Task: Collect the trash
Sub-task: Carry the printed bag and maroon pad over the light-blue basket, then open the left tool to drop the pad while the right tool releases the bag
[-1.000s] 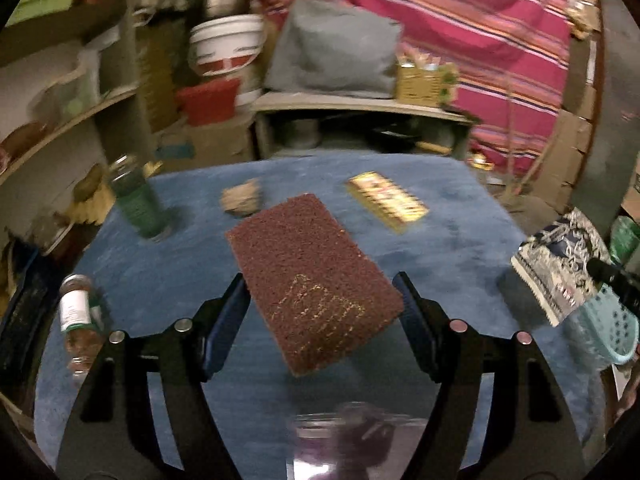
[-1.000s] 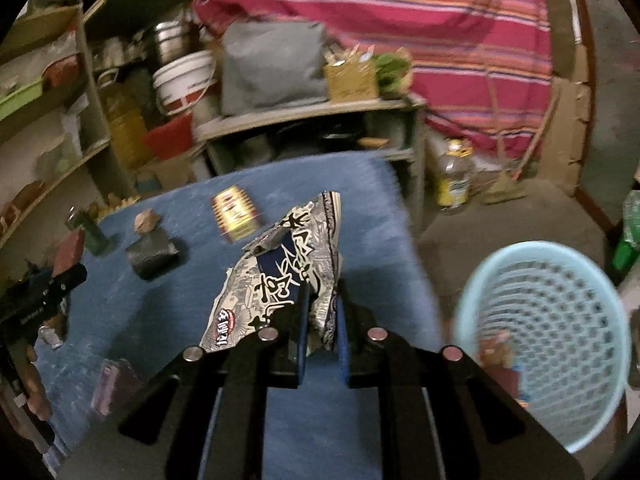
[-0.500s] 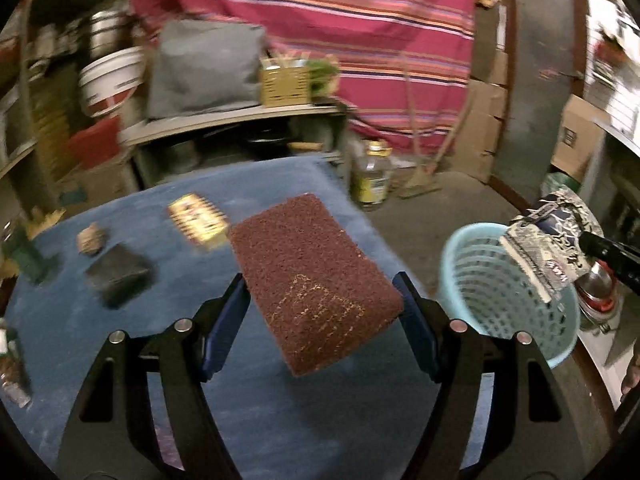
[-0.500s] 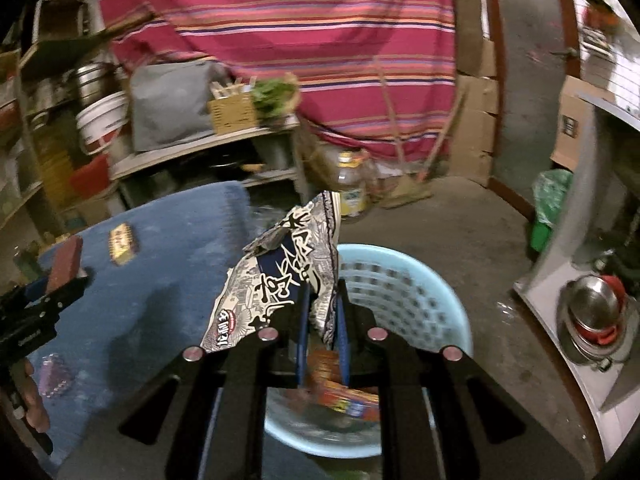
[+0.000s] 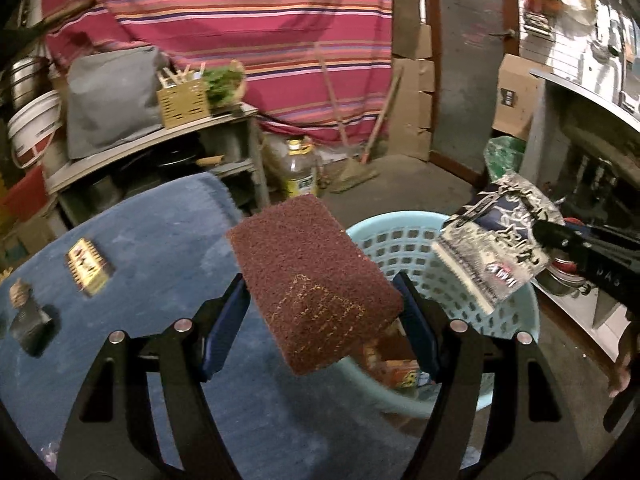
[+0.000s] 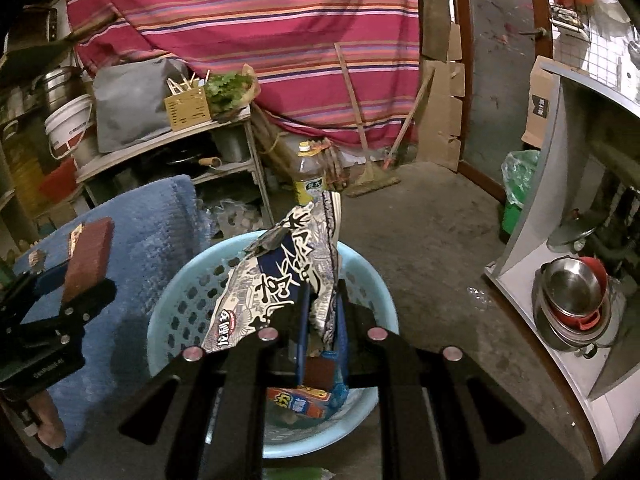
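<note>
My left gripper (image 5: 320, 312) is shut on a maroon scouring pad (image 5: 312, 284) and holds it over the table's right edge, beside the light blue basket (image 5: 516, 344). My right gripper (image 6: 322, 312) is shut on a crumpled black-and-white snack wrapper (image 6: 280, 276) and holds it above the basket (image 6: 168, 308). The wrapper also shows in the left wrist view (image 5: 496, 244), over the basket's far right rim. The left gripper with the pad shows in the right wrist view (image 6: 86, 256). Colourful packets (image 6: 300, 400) lie in the basket's bottom.
A blue-covered table (image 5: 160, 240) carries a gold packet (image 5: 88, 266), a dark block (image 5: 30, 322) and a small brown lump (image 5: 19, 292). An oil bottle (image 6: 310, 178) and brooms stand on the floor behind. A shelf unit with pots (image 6: 572, 292) is at right.
Both grippers swung right from over the table toward the basket. The wrapper now hangs above the basket's middle and the pad has come to the basket's left rim.
</note>
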`<state>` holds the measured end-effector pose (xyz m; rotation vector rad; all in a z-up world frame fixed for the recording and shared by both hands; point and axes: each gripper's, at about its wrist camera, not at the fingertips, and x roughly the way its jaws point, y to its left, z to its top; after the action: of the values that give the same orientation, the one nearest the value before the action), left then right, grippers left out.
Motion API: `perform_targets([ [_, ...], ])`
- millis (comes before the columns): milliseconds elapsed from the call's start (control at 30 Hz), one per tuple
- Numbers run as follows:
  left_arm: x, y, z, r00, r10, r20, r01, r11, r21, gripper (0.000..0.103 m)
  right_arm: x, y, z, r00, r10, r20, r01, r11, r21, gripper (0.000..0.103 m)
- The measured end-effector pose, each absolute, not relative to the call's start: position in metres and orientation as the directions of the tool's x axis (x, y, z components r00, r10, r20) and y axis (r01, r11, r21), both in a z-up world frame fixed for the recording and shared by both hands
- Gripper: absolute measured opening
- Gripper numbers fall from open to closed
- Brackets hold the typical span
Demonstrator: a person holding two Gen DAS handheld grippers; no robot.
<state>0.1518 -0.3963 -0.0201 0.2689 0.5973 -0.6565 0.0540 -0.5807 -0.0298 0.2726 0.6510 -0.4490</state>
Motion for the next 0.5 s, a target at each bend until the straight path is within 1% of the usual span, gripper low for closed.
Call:
perform_targets([
  [300, 0.156, -0.44, -0.023, 0.577, -0.537, -0.615, 0.702, 0.711, 0.037, 0.073, 0.054, -0.589, -0.032, 0.693, -0.326, -0.643, 0.5, 0.86, 0.103, 0.013],
  [400, 0.16, -0.445, -0.024, 0.551, -0.56, -0.618, 0.716, 0.698, 0.006, 0.073, 0.054, -0.591, -0.032, 0.69, -0.33, -0.645, 0.503, 0.858, 0.1, 0.013],
  [500, 0.164, -0.445, -0.023, 0.54, -0.573, -0.617, 0.712, 0.702, -0.029, 0.08, 0.054, -0.591, -0.032, 0.687, -0.332, -0.646, 0.505, 0.858, 0.096, 0.013],
])
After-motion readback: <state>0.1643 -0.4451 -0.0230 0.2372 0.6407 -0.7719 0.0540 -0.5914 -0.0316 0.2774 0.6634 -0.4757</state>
